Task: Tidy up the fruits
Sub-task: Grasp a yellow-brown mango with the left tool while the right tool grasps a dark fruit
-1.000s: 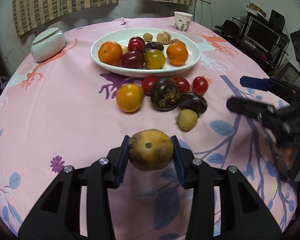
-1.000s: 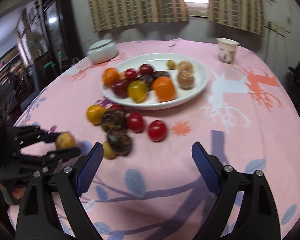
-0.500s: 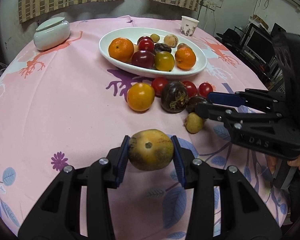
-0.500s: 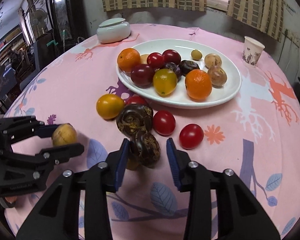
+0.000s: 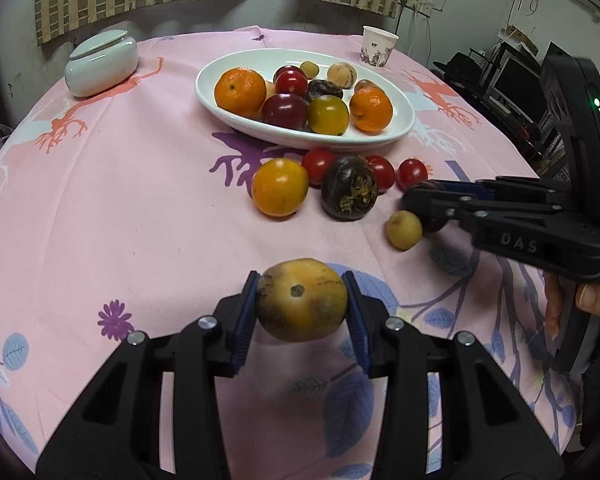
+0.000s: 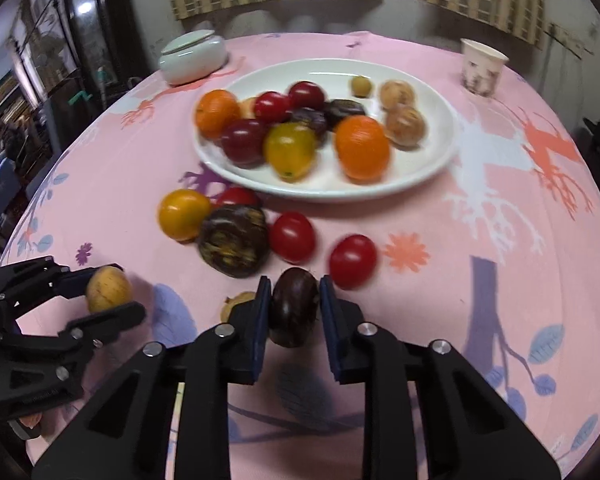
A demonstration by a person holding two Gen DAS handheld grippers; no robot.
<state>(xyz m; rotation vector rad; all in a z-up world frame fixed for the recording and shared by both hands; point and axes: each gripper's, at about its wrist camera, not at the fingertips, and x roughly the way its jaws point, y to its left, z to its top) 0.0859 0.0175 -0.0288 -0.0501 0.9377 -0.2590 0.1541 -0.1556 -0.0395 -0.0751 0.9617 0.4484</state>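
Gripping 2 fruits: left tool [image 5: 302, 307] yellow-brown fruit [image 5: 302, 299], "DAS"-marked right tool [image 6: 293, 308] dark fruit [image 6: 294, 306].

Pink tabletop [image 5: 140, 208] with blue leaves, purple and coral branches. White plate [image 5: 400, 128]: orange, red, maroon fruits. Black grippers, blue pads: left [image 5: 302, 306] on a brown-speckled yellow fruit [image 5: 302, 300], right [image 6: 294, 308] on a dark purple one [image 6: 294, 306].

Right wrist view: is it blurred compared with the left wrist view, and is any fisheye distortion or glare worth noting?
Right wrist view: motion blur smears the fruit on the white plate and the loose tomatoes; the right gripper and its dark fruit stay fairly sharp. Left wrist view: sharp throughout, left gripper holding the yellow-brown fruit. Both views: fisheye bowing, dark corners, no strong glare.
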